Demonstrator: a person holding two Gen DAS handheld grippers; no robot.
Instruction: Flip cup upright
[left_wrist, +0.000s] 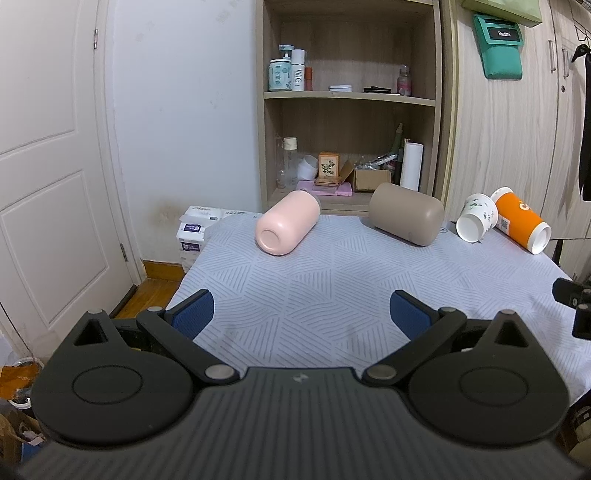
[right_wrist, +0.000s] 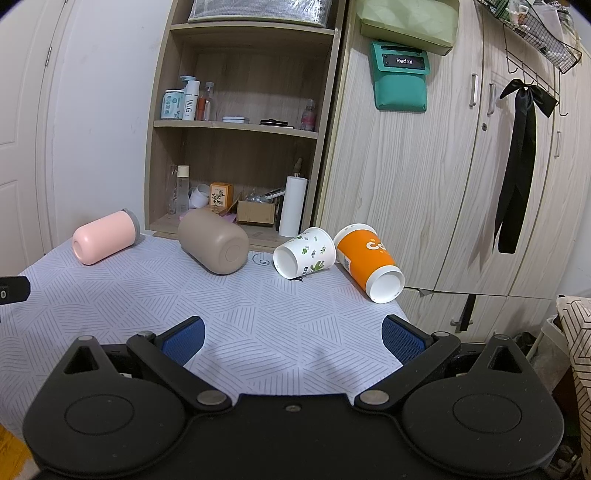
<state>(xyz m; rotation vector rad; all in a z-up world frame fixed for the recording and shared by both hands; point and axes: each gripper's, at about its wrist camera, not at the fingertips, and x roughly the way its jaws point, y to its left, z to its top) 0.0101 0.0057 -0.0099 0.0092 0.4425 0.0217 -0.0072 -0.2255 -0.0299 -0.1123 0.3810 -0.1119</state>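
Observation:
Several cups lie on their sides along the far edge of the table (left_wrist: 332, 280): a pink cup (left_wrist: 287, 223) (right_wrist: 104, 241), a taupe cup (left_wrist: 406, 213) (right_wrist: 213, 242), a white paper cup with green leaves (left_wrist: 476, 217) (right_wrist: 304, 256) and an orange paper cup (left_wrist: 521, 220) (right_wrist: 369, 262). All show their bottoms toward me. My left gripper (left_wrist: 302, 314) is open and empty over the near part of the table, well short of the pink and taupe cups. My right gripper (right_wrist: 293, 338) is open and empty, short of the paper cups.
The table (right_wrist: 184, 310) has a patterned light cloth. Behind it stands an open wooden shelf (left_wrist: 349, 96) with bottles and boxes, beside wardrobe doors (right_wrist: 443, 166). A white door (left_wrist: 48, 166) is at the left. Tissue packs (left_wrist: 194, 229) sit off the table's far left corner.

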